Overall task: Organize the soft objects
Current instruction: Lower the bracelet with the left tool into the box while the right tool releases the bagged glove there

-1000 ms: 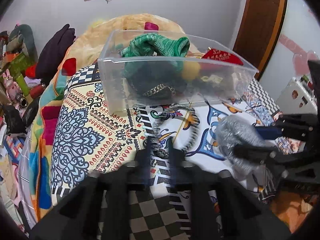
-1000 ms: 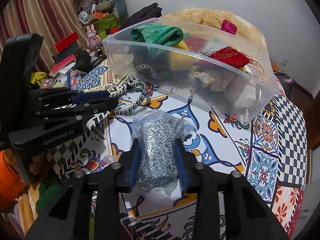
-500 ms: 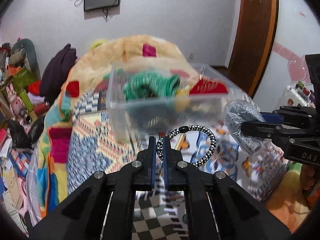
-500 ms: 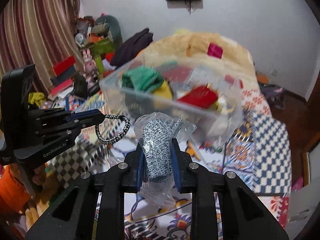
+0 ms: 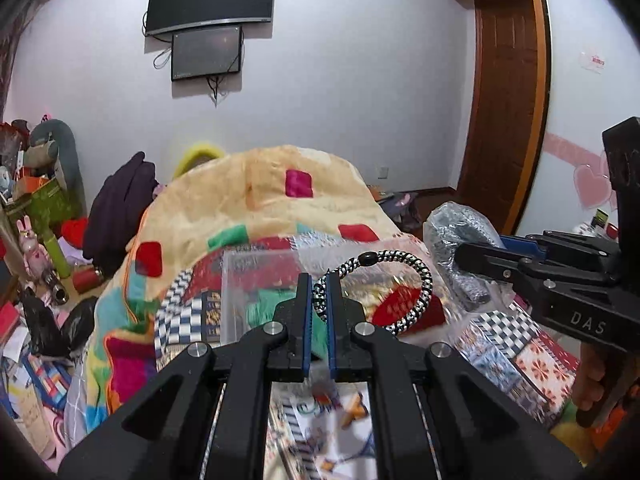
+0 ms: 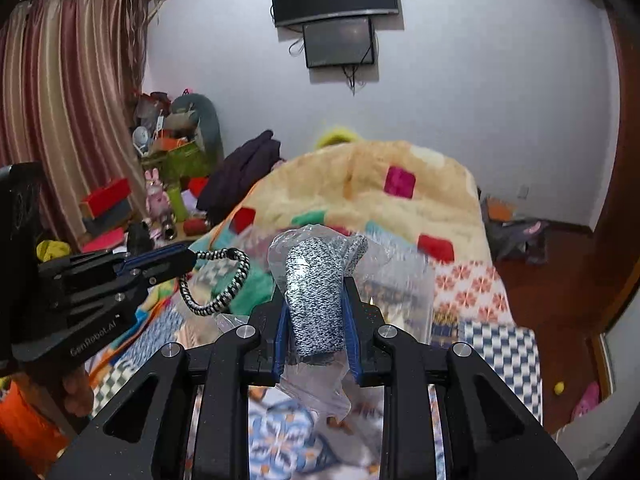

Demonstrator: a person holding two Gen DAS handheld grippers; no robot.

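My left gripper (image 5: 319,292) is shut on a black-and-white braided hair band (image 5: 416,300) and holds it in the air above the clear plastic bin (image 5: 240,300). The band also shows in the right wrist view (image 6: 224,292). My right gripper (image 6: 314,312) is shut on a grey knit item in a clear plastic bag (image 6: 316,300), lifted over the bed; it shows at the right of the left wrist view (image 5: 460,248). The bin holds a green knit piece (image 5: 260,308) and a red item (image 5: 404,300).
The bin sits on a patterned bedspread (image 5: 508,344) in front of a yellow blanket mound (image 5: 260,200). Clutter and a purple garment (image 5: 116,208) lie at the left. A wooden door (image 5: 508,100) is at the right and screens (image 5: 208,28) hang on the wall.
Both grippers have risen from the bedspread with their items. The hair band and the bagged knit item left the bed surface and now hang above the bin level.
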